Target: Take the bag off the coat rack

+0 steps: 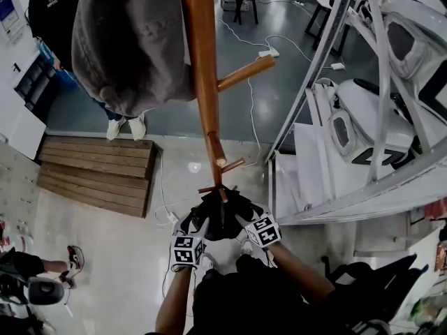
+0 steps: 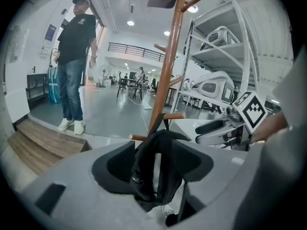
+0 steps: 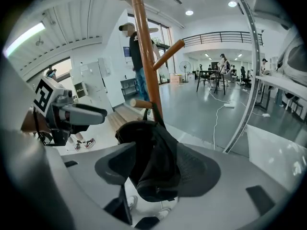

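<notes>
In the head view, the black bag (image 1: pixel 222 215) hangs low on the coat rack (image 1: pixel 202 68), just under your hands. The left gripper (image 1: pixel 199 227) and the right gripper (image 1: pixel 241 220) stand on either side of it. A grey cap (image 1: pixel 129 44) hangs higher on the rack, and a person (image 1: pixel 49 12) stands behind it, well apart from the bag. A white shelf frame (image 1: pixel 335 40) is near on the right and a wooden step (image 1: pixel 98 169) on the left.

In the left gripper view, the jaws stand wide. The bag is between them, but the pads do not seem to press on it. It looks soft and light, and I think it will fold and swing.

In the right gripper view, the jaws are also wide around the bag, with no grip. The strap (image 3: pixel 152 114) goes up to a short peg (image 3: pixel 141 103) that tilts upward. I think the strap near the peg is the best place to take hold, because it must go up over the tip of the peg. The pole is just behind, so it may catch there.
</notes>
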Demonstrator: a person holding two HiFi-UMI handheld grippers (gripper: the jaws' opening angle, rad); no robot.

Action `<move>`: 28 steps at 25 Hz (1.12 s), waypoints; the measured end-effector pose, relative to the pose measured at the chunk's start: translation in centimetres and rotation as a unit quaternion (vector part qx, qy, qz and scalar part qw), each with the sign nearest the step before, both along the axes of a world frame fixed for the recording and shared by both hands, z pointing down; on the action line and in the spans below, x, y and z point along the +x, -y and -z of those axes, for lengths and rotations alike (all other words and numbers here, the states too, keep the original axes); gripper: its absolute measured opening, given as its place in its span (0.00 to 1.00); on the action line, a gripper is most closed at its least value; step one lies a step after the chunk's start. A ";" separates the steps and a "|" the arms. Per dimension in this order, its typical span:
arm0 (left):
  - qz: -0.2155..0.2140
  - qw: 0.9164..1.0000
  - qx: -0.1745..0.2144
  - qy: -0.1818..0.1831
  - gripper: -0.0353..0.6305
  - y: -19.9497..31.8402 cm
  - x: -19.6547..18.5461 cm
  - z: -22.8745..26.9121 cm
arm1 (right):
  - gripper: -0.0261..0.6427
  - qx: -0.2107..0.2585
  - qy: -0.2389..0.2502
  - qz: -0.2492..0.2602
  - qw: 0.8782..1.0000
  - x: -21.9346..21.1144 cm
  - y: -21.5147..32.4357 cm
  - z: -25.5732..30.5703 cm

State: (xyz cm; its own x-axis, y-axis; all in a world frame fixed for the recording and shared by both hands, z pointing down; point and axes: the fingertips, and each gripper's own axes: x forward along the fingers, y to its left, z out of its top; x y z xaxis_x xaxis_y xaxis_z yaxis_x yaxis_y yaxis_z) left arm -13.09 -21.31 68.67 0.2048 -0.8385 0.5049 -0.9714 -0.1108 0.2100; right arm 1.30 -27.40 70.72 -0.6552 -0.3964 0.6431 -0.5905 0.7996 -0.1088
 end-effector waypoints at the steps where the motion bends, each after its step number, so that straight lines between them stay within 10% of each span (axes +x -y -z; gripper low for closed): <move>1: -0.003 1.000 -0.006 0.001 0.43 0.2 0.0 -0.5 | 0.39 -0.003 -0.004 0.000 1.000 0.1 0.3 -0.5; 28: -0.011 0.994 -0.110 -0.011 0.44 4.2 -1.3 -9.7 | 0.44 -0.044 -0.090 0.028 0.995 -0.9 4.0 -9.0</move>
State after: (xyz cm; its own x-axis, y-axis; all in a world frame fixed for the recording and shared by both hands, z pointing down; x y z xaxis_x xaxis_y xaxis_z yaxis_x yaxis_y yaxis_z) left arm -14.35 -25.46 78.40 0.2347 -0.7033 0.6710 -0.9641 -0.0805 0.2529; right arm 0.42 -31.42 79.68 -0.5463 -0.2995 0.7822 -0.5608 0.8244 -0.0760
